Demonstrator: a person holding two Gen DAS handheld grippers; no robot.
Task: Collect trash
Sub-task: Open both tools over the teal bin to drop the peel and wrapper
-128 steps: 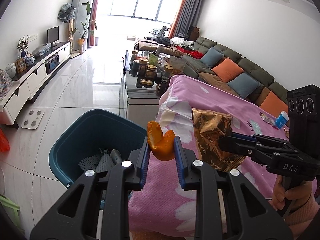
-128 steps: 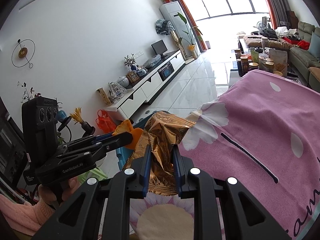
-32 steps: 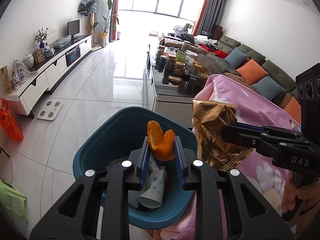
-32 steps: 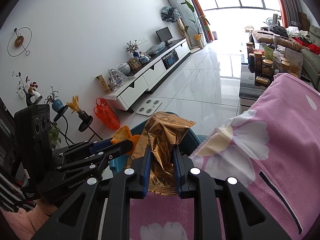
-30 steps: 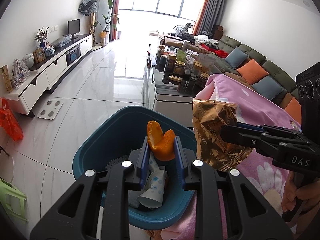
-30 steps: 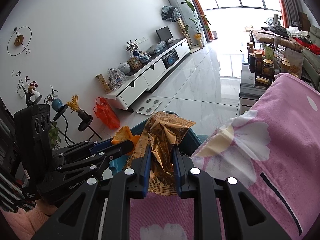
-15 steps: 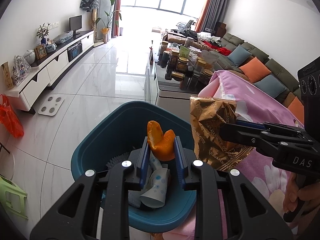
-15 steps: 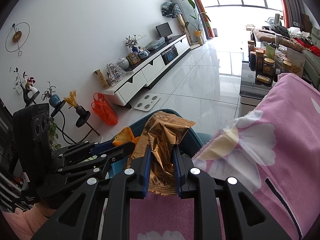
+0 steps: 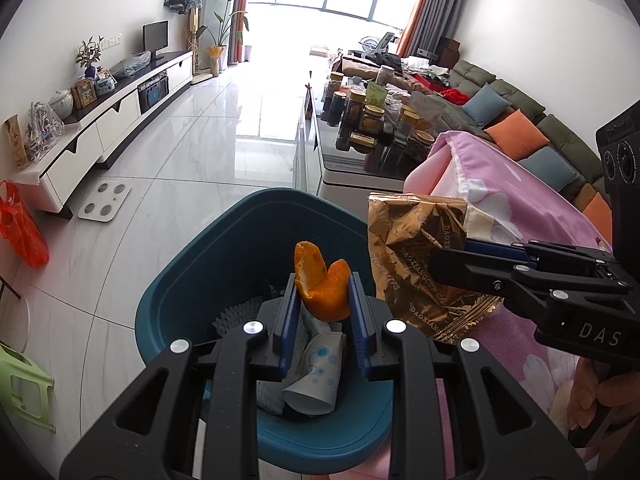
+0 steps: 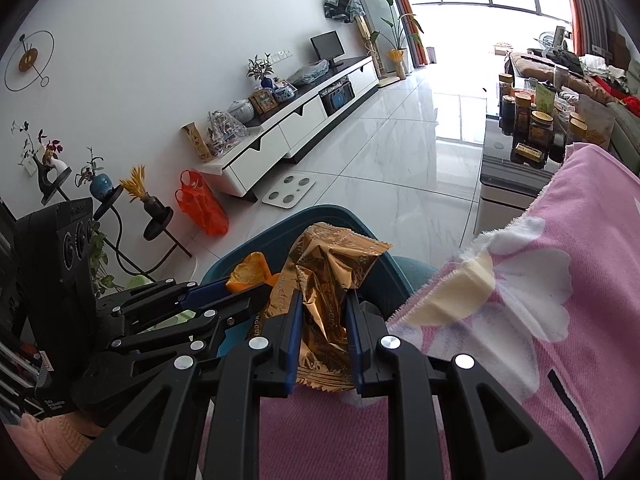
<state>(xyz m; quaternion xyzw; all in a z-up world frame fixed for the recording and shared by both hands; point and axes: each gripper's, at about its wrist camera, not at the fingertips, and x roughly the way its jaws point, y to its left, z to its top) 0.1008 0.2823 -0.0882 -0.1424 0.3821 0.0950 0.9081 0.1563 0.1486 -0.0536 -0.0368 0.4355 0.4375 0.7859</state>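
Home living room: long sofa (image 9: 516, 108) with cushions, TV (image 9: 155, 40) on low white cabinet (image 9: 108, 128) (tiled floor).

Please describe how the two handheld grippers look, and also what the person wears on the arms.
Both the left gripper and the right gripper are black plastic frames with silver round screws and two flat fingers lined with blue pads. Each carries a black box-shaped camera block with round lenses. White letters "DAS" mark the right gripper's side. A pink knitted sleeve covers the left arm. No cables are visible.
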